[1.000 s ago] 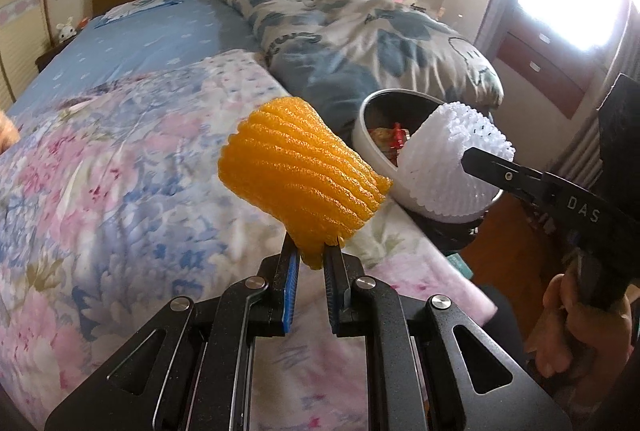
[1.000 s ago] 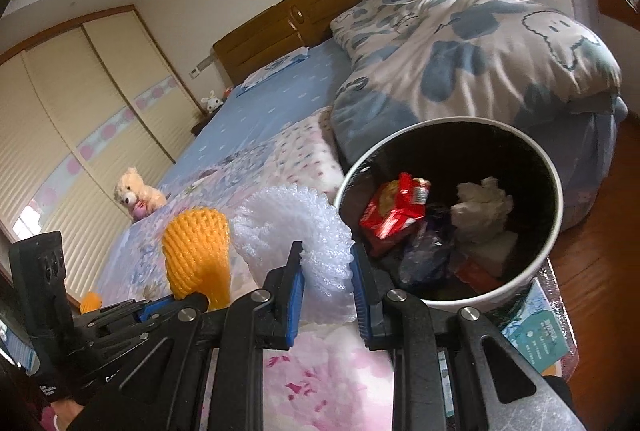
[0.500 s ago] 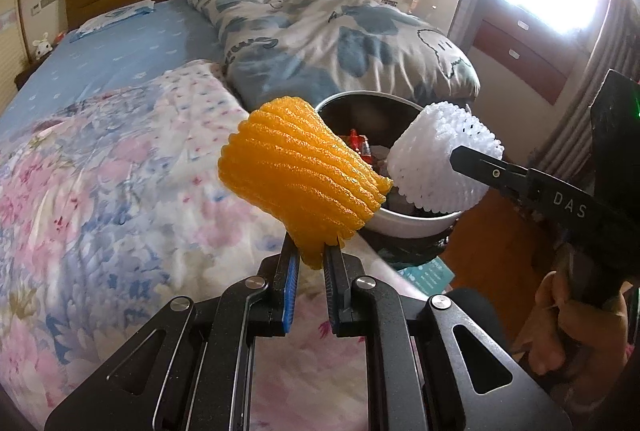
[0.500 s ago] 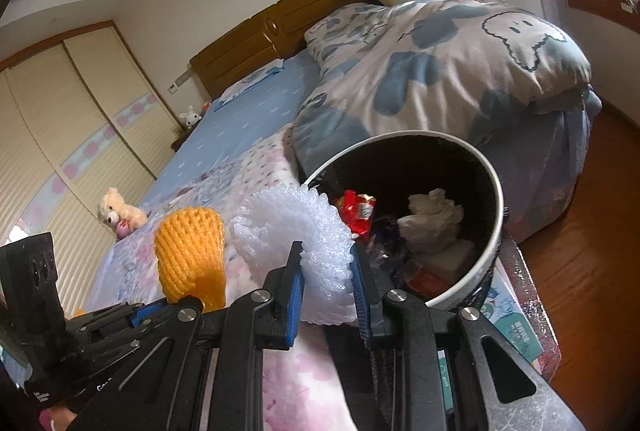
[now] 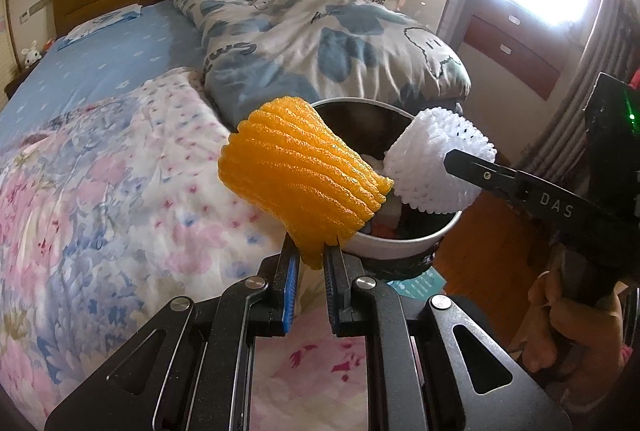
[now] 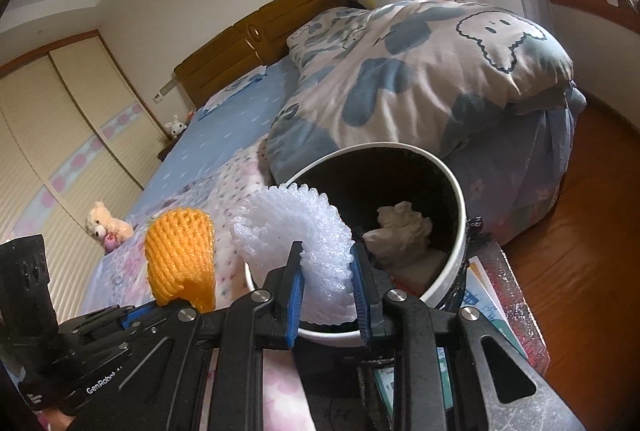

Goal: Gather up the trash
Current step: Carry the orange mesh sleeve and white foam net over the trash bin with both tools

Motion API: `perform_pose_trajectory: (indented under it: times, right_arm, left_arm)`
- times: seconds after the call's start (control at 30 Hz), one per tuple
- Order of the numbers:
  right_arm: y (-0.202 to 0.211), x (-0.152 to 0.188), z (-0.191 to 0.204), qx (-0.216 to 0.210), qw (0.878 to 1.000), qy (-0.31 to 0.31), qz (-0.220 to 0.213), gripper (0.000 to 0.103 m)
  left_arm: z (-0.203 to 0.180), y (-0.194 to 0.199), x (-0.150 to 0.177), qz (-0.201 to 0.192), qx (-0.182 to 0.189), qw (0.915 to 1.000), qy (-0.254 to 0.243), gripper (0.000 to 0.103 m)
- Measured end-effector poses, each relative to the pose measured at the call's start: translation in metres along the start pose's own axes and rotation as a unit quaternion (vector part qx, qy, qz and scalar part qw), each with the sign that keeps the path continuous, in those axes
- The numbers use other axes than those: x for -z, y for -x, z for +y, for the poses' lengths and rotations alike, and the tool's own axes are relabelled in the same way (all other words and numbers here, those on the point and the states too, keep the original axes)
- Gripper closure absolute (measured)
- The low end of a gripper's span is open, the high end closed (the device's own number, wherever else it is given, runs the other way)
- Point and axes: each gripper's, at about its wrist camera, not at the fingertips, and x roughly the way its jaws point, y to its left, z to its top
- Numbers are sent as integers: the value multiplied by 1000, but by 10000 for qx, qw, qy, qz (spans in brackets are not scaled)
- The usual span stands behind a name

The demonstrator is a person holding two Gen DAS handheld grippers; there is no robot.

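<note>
The left hand-held gripper point(image 5: 311, 263) is clamped on the narrow lower end of an orange foam net point(image 5: 298, 177), its blue pads point(image 5: 291, 283) pressed against the foam from both sides. The net sticks up and flares wider above the jaws, raised clear of the bed point(image 5: 120, 171), and in the left wrist view its upper part overlaps the near-left rim of the bin point(image 5: 404, 245).

The right hand-held gripper point(image 6: 327, 287) grips a white foam net point(image 6: 296, 231), with the pads squeezing its lower part. That net sits over the near-left rim of the bin point(image 6: 460, 215), partly above the opening. From the left wrist view the white net point(image 5: 438, 161) hangs above the right side of the bin, just beside the orange net, and I cannot tell whether the two touch. A hand point(image 5: 576, 315) holds the right hand-held gripper's black handle at the lower right.

The bin is round, with a white outer wall and dark inside. It stands on a dark surface point(image 6: 516, 311) against the side of the bed. Inside it lie a crumpled white tissue point(image 6: 402, 231) and some other scraps too hidden to name.

On the bed are a floral quilt, a blue sheet and a bunched duvet point(image 6: 420, 71) with cloud figures. A teddy bear point(image 6: 106, 227) lies on the quilt at the far side.
</note>
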Motion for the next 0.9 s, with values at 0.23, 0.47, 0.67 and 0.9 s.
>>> perform_pose_trajectory:
  times: [0.23,0.47,0.67,0.9]
  right_arm:
    - [-5,-7,-5,100,9999,58,53,81]
    - [-9,-15,-10,166,9998,97,72,81]
    - [-12,-21,-15,230,9996,100,91,81]
    - [-15,-28,-20,275,9996,69,69,80]
  left_arm:
    - [-9,-8,-7,13,4,10000,-83,92]
    - [-15,-15,-14,34,38,9999,-149,92]
    - [-20,-22,-21,51,60,9997,-221,92]
    - [-23,-28,-26,83,82,9996,-255,92]
